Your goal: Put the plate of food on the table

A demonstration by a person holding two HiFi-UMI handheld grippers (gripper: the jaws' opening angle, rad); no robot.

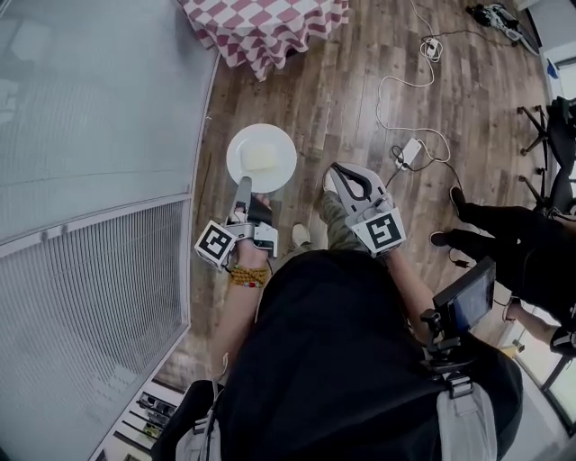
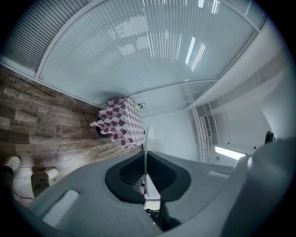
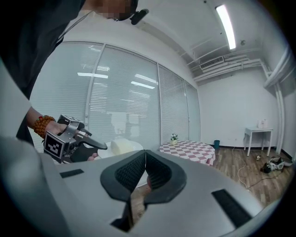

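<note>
Plate [image 1: 238, 151] round, white, smooth; food [image 1: 259, 158] pale, blocky.

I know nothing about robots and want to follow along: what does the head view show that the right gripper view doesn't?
Only the head view: the plate from above, the right gripper from outside, a bystander's legs. Only the right gripper view: its own shut, empty jaws, a ceiling light, a white side table. Both: the plate held by the left gripper, and the checked table.

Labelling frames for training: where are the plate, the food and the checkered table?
plate [image 1: 288, 162], head view, bare right rim.
food [image 1: 257, 158], head view, its middle.
checkered table [image 1: 270, 27], head view, cloth top.
</note>
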